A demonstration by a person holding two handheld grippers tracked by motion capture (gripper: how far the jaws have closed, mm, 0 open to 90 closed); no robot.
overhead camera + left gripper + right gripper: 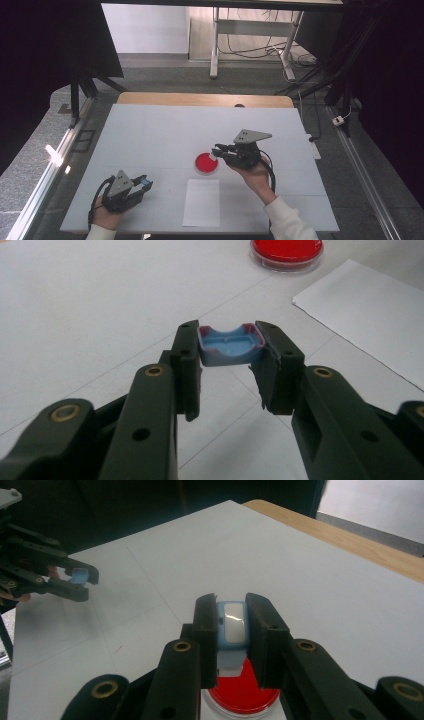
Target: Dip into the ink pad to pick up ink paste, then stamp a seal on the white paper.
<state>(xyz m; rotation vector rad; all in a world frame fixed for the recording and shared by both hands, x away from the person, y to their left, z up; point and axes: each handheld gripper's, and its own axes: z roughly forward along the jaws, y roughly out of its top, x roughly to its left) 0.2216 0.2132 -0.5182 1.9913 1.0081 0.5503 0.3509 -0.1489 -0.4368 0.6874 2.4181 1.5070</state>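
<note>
No legible writing. One red dish (206, 163) at table (150, 135) centre; one white sheet (201, 202) at its 6 o'clock. Left gripper (229, 347) clamps a blue cap (231, 343); right gripper (233, 625), over the dish's 3 o'clock rim, clamps a blue-white piece (233, 622). Open room from 9 to 12 o'clock.

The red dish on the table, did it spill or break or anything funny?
Nothing stands out. The red dish sits flat and whole on the table, with no spill around it. The sheet of paper lies flat beside it, and each gripper holds a small blue piece.
</note>
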